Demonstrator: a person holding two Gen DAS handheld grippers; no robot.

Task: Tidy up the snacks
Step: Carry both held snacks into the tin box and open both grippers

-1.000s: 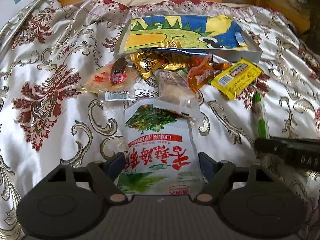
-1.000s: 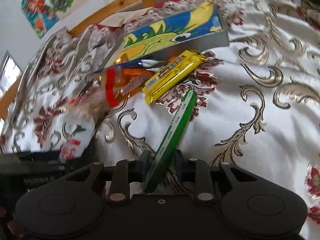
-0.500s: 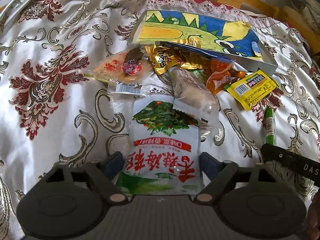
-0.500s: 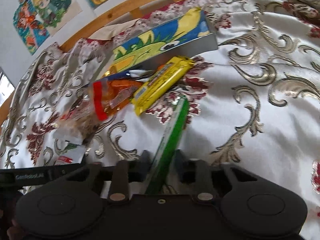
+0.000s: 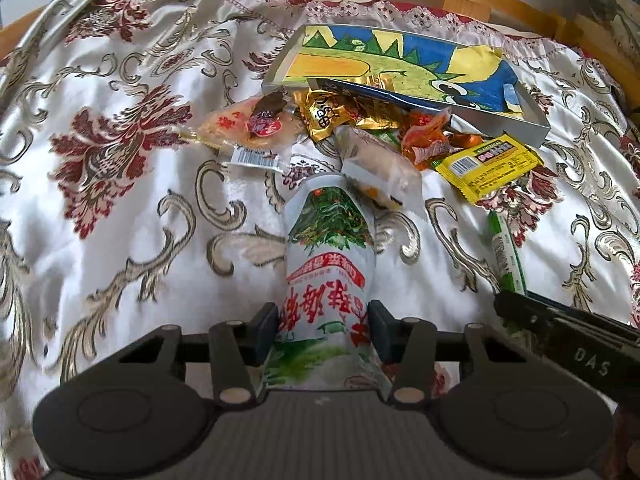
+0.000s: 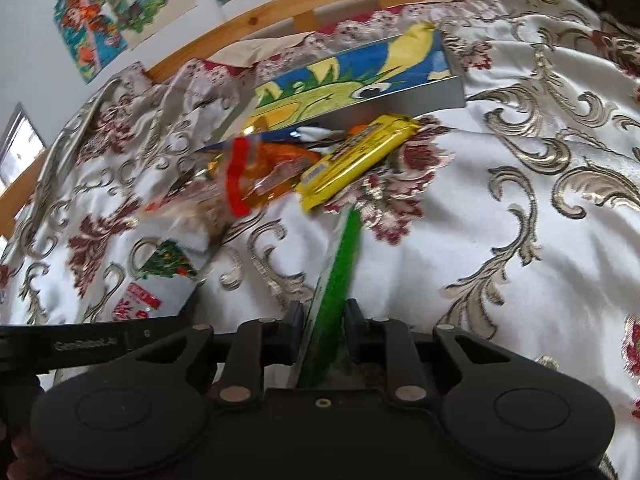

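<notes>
A white and green snack pouch (image 5: 328,248) with red characters lies on the patterned bedspread. My left gripper (image 5: 324,332) is closing on its near end, and both pads press its sides, so the pouch bulges upward. A long green stick pack (image 6: 340,256) lies to the right, also seen as the green stick pack (image 5: 506,252) in the left wrist view. My right gripper (image 6: 324,332) is closing on the stick's near end, which stands on edge between the pads. A shallow grey box (image 5: 536,128) with a dinosaur drawing inside lies beyond the snacks.
Loose snacks lie in front of the box: a yellow bar (image 5: 488,168), an orange packet (image 5: 424,140), a gold wrapper (image 5: 332,114), a clear-wrapped pastry (image 5: 240,128) and a clear bag (image 5: 380,164) touching the pouch's far end. A wooden bed rail (image 6: 280,16) runs behind.
The left jaws came in from wide apart and now squeeze the pouch into an arch. The right jaws narrowed on the green stick, which tipped onto its edge.
</notes>
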